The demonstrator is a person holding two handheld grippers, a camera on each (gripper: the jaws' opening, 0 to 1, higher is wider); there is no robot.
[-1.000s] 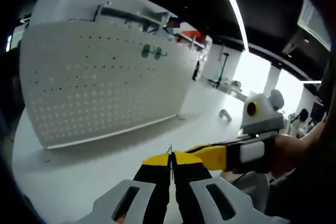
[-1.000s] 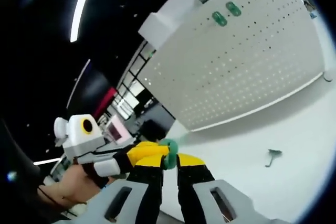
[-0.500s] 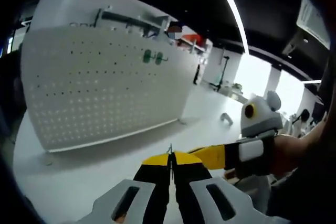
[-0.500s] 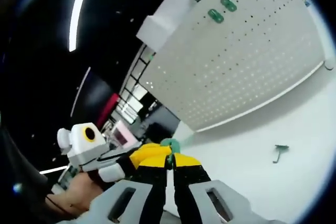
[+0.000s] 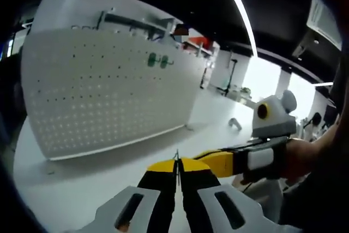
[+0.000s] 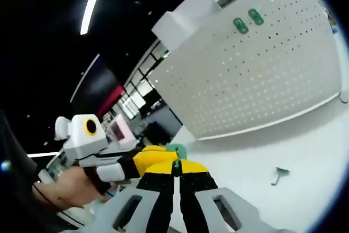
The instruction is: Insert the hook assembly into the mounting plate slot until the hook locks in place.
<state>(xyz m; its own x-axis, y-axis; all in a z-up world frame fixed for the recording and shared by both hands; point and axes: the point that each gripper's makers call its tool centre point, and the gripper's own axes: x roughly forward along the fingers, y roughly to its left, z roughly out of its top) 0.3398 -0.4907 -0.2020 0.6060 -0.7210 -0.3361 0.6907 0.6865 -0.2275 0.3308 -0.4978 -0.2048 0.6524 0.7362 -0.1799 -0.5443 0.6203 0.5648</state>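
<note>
White tabletop (image 5: 82,184) spreads under a dark ceiling with a long light strip (image 5: 240,12). Standing on it is a white perforated mounting plate (image 5: 103,91), with two green hooks (image 5: 157,59) already hung side by side near its upper edge. In the left gripper view, the left gripper (image 5: 176,163) has its yellow-tipped jaws pressed together on a thin metal piece whose tip pokes out, and the right gripper (image 5: 221,161) reaches in touching it. In the right gripper view, the right gripper (image 6: 175,163) is closed on a green hook piece (image 6: 176,149), and a small loose hook (image 6: 280,174) lies on the table below the plate.
</note>
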